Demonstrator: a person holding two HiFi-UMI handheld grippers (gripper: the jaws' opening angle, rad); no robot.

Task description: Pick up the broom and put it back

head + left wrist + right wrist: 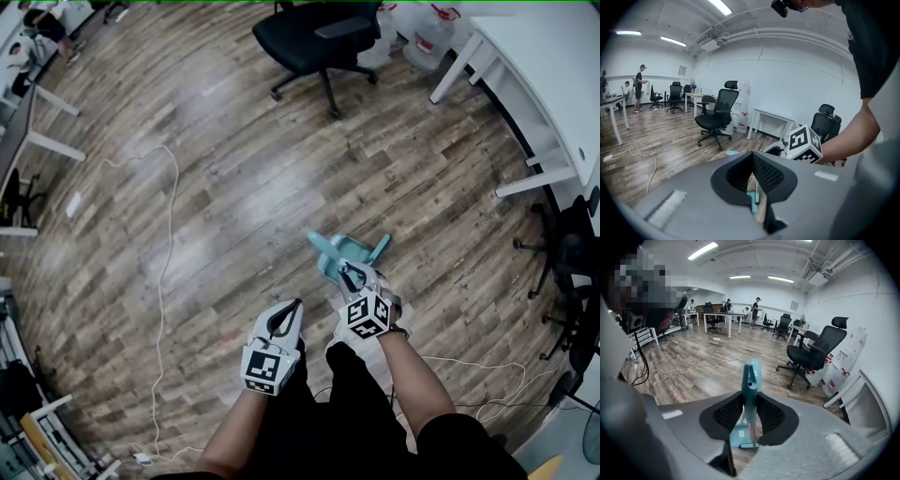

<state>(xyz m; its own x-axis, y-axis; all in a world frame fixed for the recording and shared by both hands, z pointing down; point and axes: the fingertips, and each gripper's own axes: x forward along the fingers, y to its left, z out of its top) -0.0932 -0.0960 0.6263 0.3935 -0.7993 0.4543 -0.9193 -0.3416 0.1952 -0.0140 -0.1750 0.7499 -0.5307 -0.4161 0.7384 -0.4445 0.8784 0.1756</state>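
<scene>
A teal broom stands upright in its teal dustpan point(342, 251) on the wooden floor just ahead of me. In the right gripper view its handle point(751, 380) rises between the jaws, and both black pads press on its sides. My right gripper point(750, 401) is shut on that handle, with the dustpan base point(739, 434) showing below. In the head view this right gripper point(352, 275) sits right over the dustpan. My left gripper point(292, 311) hangs to its left, shut and empty. In the left gripper view, the left gripper point(753, 161) faces the right gripper's marker cube point(804, 143).
A black office chair point(319, 42) stands further ahead, with water jugs point(431, 33) and a white desk point(544, 75) at the right. Another dark chair point(567, 258) is at the right edge. A white cable point(164, 253) runs along the floor at the left.
</scene>
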